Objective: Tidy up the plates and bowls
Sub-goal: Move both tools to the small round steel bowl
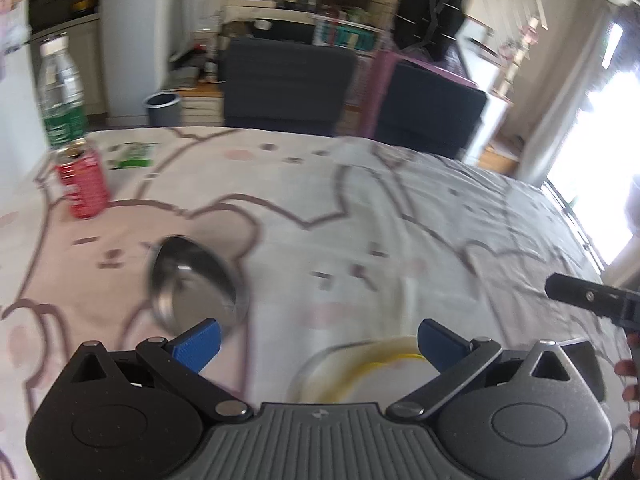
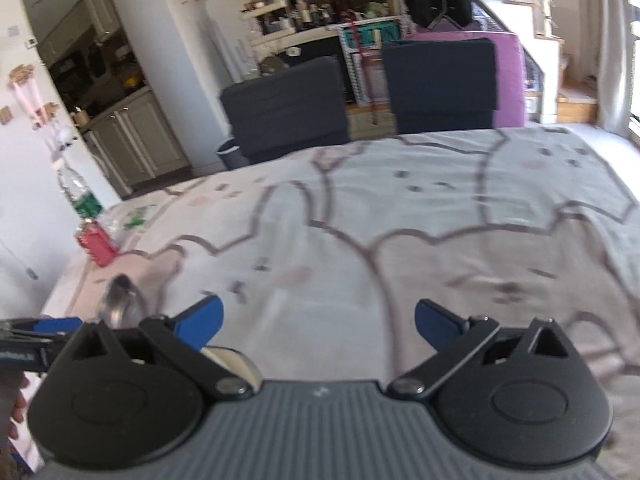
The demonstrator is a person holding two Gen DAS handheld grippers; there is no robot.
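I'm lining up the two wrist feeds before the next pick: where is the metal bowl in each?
Left wrist: metal bowl left of centre, just beyond the left gripper's left finger.
Right wrist: metal bowl far lower left, small, partly hidden by the gripper body.
Shared landmark: red can, beyond the bowl.

A big table under a soft pale cloth (image 1: 360,208) with pink and grey cartoon bears drawn on it. On the cloth, toward the left: a shiny round metal bowl (image 1: 196,284), a red drink can (image 1: 82,182) standing up near the far left edge, a clear plastic water bottle with a green label (image 1: 62,92) just behind the can, and a flat green and white wrapper (image 1: 134,155) close by. Near the front edge, a see-through round plate with a yellow ring (image 1: 360,364), blurry and partly hidden.
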